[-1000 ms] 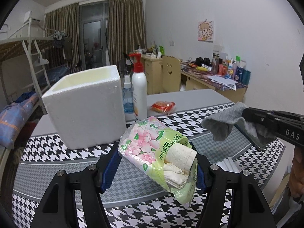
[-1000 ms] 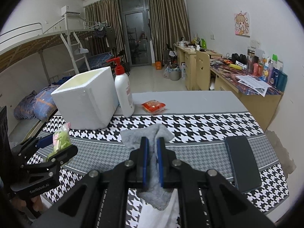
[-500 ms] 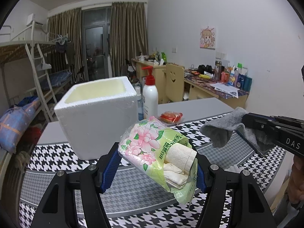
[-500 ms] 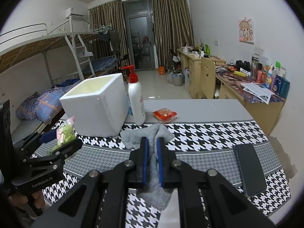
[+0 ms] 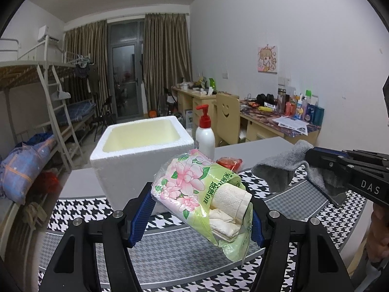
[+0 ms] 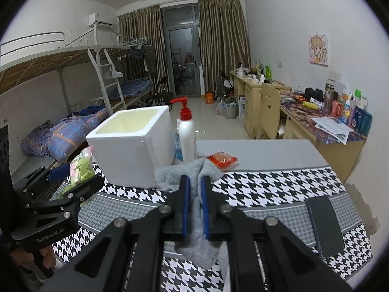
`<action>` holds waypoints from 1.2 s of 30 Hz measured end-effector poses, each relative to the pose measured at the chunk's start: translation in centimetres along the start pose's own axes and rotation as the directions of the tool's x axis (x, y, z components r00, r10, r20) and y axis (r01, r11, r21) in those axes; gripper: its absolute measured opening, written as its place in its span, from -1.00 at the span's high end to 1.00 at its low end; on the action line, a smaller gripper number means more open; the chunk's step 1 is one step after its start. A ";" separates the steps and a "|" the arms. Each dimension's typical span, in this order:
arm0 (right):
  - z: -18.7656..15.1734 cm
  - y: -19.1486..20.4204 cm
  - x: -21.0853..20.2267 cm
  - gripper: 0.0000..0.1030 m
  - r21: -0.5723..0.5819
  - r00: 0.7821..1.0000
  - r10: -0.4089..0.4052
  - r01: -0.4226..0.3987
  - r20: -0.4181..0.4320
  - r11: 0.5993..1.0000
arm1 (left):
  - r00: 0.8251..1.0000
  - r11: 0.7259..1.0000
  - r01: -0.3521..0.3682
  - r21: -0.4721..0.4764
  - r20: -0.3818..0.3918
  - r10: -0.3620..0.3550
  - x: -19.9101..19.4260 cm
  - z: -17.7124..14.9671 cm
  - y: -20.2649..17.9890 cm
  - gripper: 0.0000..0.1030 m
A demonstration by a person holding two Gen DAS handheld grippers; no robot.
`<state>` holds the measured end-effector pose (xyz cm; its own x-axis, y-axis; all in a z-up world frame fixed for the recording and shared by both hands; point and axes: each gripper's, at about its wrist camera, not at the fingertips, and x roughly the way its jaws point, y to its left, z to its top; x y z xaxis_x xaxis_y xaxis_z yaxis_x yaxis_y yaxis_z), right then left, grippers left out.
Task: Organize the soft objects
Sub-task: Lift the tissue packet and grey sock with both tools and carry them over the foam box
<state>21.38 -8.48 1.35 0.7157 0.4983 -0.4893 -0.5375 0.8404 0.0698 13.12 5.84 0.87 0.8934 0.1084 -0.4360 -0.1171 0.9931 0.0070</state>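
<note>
Step in hand, I'd say: carry phase — both soft items are lifted off the table (image 6: 279,150) and headed for the box (image 5: 143,150).

L gripper (image 5: 201,216): jaws wide, blue pads pressed on both sides of the tissue pack (image 5: 201,194), a floral green plastic bag w/ rolls showing at its open end. Pack sits tilted, loose bag end hanging below the jaws. It's held in the air just in front of the box and lower than its rim, not over the opening yet.

R gripper (image 6: 194,204): jaws nearly closed, pinching the grey cloth (image 6: 194,175) btwn the pads; cloth bunches out ahead of the tips and droops below. In the left view the cloth is off to the right of the box, well short of it.

Next move, prob.: raise the pack above the rim, bring it over the opening, then open the jaws. The bag is slippery and squashy, so a shift in grip is possible. Cloth follows; needs clearance from the pump bottle (image 6: 186,133) standing just beside the box.

Containers: box is white foam, open top, no lid. The part of the inside I can see is bare — floor not visible. Red packet (image 6: 222,159) lies on the table near the bottle; phone (image 6: 323,226) on the checked mat (image 6: 279,189) at right.
</note>
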 end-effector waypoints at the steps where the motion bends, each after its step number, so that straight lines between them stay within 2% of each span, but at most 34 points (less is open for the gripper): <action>1: 0.1 0.2 0.0 0.75 -0.003 1.000 0.001 -0.001 0.002 1.000 | 1.000 1.000 0.003 0.000 0.003 -0.003 -0.1 0.1 0.1 -0.33; 36: 4.2 4.1 1.0 0.75 -0.051 0.999 0.013 -0.010 0.051 0.999 | 0.996 0.999 -0.045 -0.015 0.076 0.046 -0.7 3.4 4.2 -0.33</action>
<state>21.75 -3.65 4.85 0.7306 0.5191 -0.4436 -0.5669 0.8233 0.0299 13.51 10.06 4.29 0.9175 0.1572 -0.3655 -0.1636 0.9864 0.0135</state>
